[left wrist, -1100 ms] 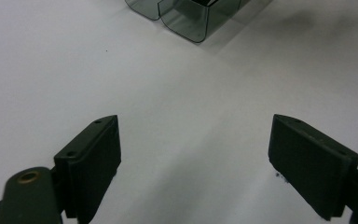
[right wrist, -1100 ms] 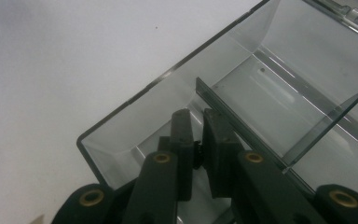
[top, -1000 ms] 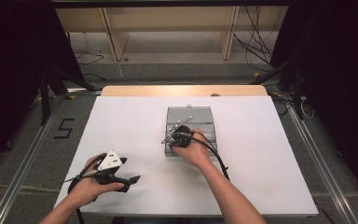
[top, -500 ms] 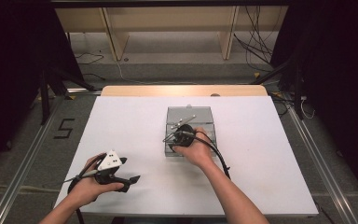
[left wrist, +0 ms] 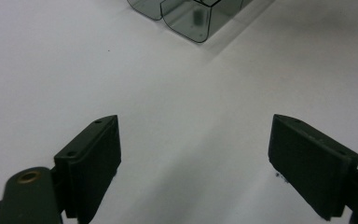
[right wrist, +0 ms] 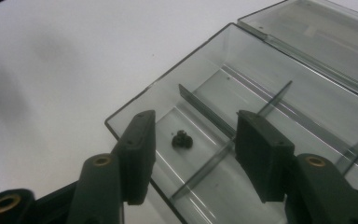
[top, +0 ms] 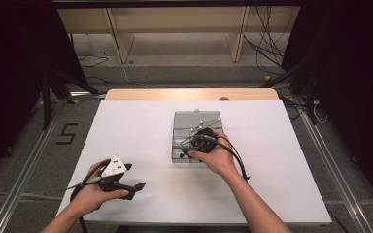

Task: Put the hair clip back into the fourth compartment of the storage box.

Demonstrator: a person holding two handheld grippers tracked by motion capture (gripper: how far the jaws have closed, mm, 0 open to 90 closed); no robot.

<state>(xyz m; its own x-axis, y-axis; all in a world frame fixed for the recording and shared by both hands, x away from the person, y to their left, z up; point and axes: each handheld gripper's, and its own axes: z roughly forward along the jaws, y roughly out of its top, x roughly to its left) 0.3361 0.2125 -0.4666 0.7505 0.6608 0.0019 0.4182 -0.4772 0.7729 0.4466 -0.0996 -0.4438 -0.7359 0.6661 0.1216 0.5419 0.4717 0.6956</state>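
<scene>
1. One white table (top: 141, 136) bears everything. One clear compartment box (top: 184, 121) lies a little right of its middle, its one lid (right wrist: 317, 28) folded open on the far side.
2. Two grippers are in view. The left gripper (left wrist: 193, 161) rests near the table's near-left corner, its jaws spread wide around bare table and holding nothing.
3. The right gripper (right wrist: 193, 149) hovers over the box's near-left compartment, its jaws moderately apart and empty, with thin dividers (right wrist: 205, 109) between and beside them.
4. One small black part (right wrist: 182, 139), too small to name, lies on that compartment's floor, between the jaws and nearer the left one.
5. Risks, as I judge them: the right-hand jaw sits over a divider, so a descent could strike it and shift the light box; closing off-centre could flick the tiny part away or miss it.
</scene>
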